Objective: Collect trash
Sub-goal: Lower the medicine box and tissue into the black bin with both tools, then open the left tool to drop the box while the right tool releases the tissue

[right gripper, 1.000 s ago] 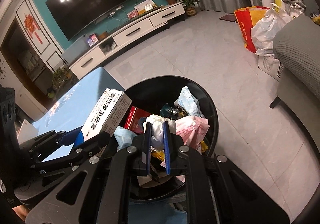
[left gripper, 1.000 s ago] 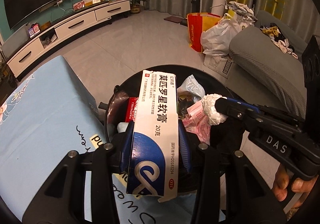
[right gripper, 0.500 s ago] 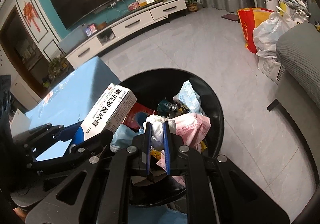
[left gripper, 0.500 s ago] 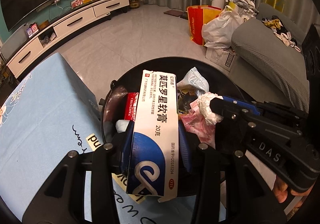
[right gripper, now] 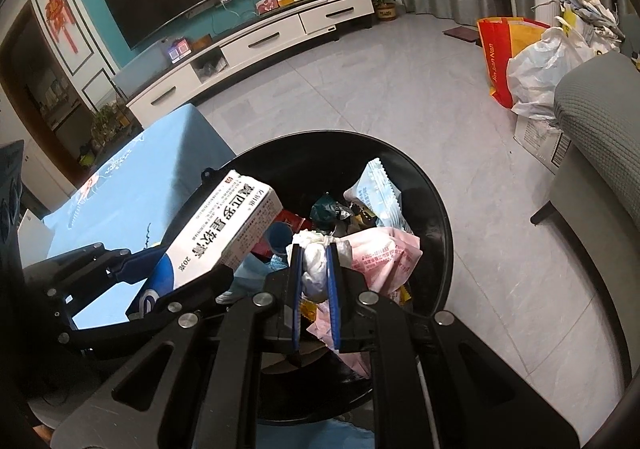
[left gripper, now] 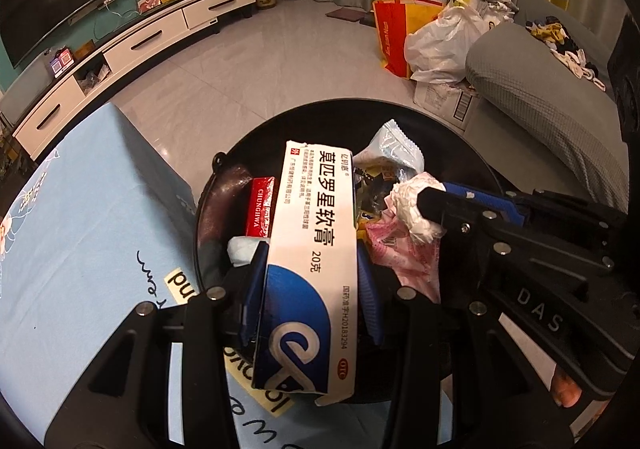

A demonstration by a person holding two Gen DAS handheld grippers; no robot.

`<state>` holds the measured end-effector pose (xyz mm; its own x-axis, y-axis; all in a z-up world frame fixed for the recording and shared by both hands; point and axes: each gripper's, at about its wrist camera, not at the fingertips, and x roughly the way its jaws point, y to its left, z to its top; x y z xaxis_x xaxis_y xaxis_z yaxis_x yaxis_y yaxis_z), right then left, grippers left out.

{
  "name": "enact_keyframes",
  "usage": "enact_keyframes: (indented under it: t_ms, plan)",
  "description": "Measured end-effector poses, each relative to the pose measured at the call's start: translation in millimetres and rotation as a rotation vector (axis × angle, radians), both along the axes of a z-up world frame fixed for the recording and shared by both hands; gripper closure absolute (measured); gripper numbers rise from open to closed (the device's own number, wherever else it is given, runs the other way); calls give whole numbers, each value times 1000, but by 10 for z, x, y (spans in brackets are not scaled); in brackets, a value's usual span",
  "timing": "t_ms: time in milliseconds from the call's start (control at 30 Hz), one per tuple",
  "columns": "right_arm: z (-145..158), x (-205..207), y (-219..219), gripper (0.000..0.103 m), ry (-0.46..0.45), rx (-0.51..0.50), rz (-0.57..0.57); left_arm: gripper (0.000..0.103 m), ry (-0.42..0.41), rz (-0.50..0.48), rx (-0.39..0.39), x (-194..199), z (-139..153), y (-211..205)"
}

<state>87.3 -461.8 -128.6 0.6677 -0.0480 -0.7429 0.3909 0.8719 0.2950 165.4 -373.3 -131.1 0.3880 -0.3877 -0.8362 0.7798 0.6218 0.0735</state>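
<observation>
My left gripper (left gripper: pixel 310 273) is shut on a white and blue medicine box (left gripper: pixel 312 245), held over the black round trash bin (left gripper: pixel 332 109). The same box (right gripper: pixel 218 237) shows at the left of the right wrist view. My right gripper (right gripper: pixel 314 253) is shut on a crumpled white tissue (right gripper: pixel 314 263), also above the bin (right gripper: pixel 420 185). In the left wrist view that tissue (left gripper: pixel 408 205) sticks out from the right gripper's black finger. The bin holds a red carton (left gripper: pixel 260 207), a pink wrapper (right gripper: pixel 384 257), a pale blue sachet (right gripper: pixel 378 193) and other scraps.
A table with a light blue cloth (left gripper: pixel 80 233) stands left of the bin. On the tiled floor at the right are a grey sofa (left gripper: pixel 552 121), a white plastic bag (left gripper: pixel 444 45) and a red and yellow bag (left gripper: pixel 392 33). A white TV cabinet (right gripper: pixel 260 45) lines the far wall.
Both views have closed in slightly on the bin, which looks larger. The box and the tissue stay gripped as before.
</observation>
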Motion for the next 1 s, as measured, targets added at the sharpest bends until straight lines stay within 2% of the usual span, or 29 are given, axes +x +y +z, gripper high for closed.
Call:
enact_keyframes:
  t_ms: [1000]
  plan:
    - [-83,45,-15,90,41,-19,0,59,-6,-15,35,9,-64,-18]
